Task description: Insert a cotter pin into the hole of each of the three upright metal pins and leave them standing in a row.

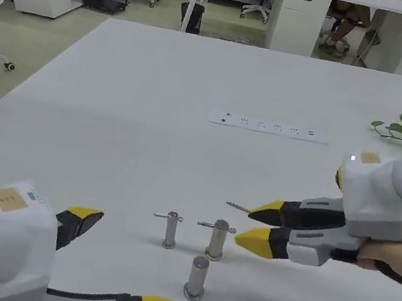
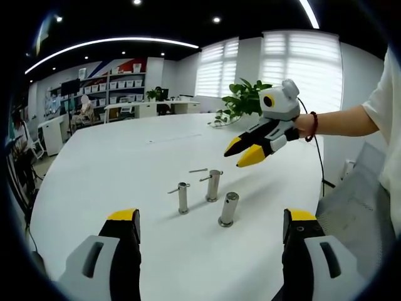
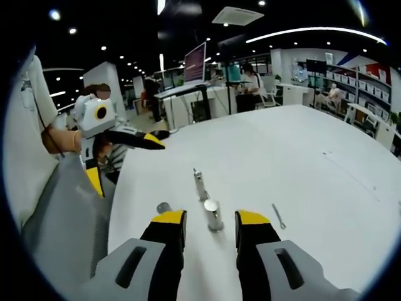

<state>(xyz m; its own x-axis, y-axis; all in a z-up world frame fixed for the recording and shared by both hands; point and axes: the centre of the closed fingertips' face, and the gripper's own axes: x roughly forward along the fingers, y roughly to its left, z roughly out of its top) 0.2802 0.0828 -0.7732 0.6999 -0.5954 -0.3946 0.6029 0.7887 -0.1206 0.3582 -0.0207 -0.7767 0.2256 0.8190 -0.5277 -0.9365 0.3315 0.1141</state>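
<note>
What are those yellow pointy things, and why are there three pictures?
They are two hand-held grabbers, like big tongs with yellow tips. A person holds one in each hand: the left gripper and the right gripper. Both are open and hold nothing.

One picture comes from a camera on the person's head, looking down at the white table. The two round pictures come from small cameras riding on the grippers.

Three short shiny metal pins stand on the table. The back-left pin and the back-right pin each have a thin wire cotter pin poked through the top. The nearest pin has none. A loose wire cotter pin lies by the right gripper's tips. A flat white power strip lies further back.
</note>
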